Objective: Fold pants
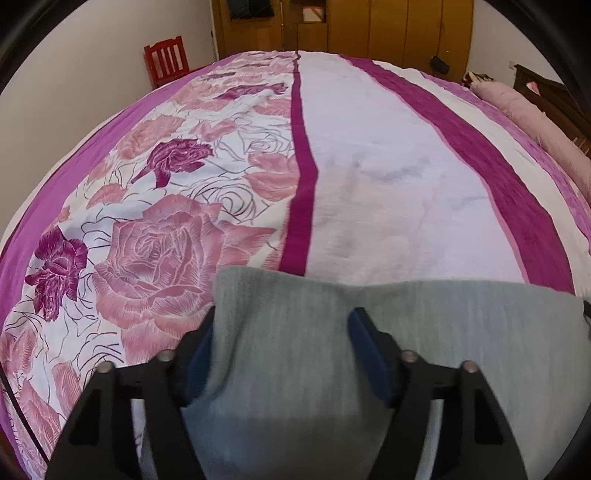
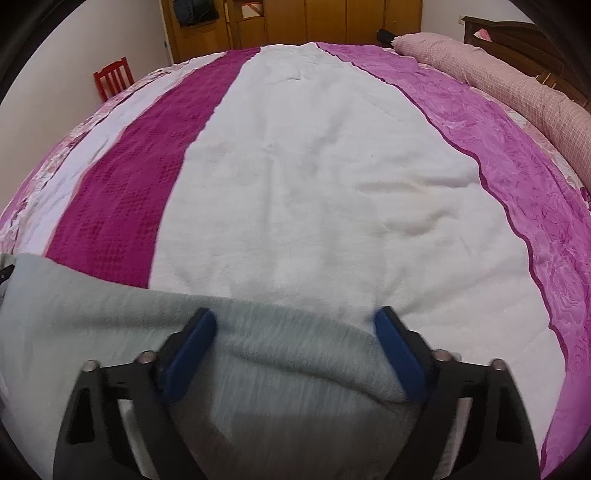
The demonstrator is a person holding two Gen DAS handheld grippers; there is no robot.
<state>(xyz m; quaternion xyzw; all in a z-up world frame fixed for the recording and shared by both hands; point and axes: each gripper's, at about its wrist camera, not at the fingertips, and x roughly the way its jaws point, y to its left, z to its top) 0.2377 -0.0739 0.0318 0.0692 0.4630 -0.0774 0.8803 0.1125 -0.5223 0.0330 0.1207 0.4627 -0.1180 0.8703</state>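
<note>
The pants (image 1: 369,354) were a pale grey-green knit, lying at the near edge of the bed (image 1: 388,184) on its pink, white and magenta cover, their far edge running across both views. The fabric looked soft, light and limp: it sagged and bunched into a rounded fold, so it would likely drape and slide instead of holding a crease, and would want flattening after each fold. A good hold would probably be at the two corners of one edge, pinched through all layers so the lower ones do not slip away.

The left tool (image 1: 282,321) stood wide open, its blue pads either side of a width of cloth, with one pad partly hidden behind the fabric's left edge; it held nothing. The right tool (image 2: 295,325) was likewise spread wide, straddling the bunched right end of the pants (image 2: 258,354), with no pinch on them. Whether the pads touched the cloth could not be told.

Farther off stood a red chair (image 1: 166,62), wooden wardrobes (image 1: 369,26), and a long pink bolster (image 2: 498,77) along the dark headboard (image 2: 524,40).
</note>
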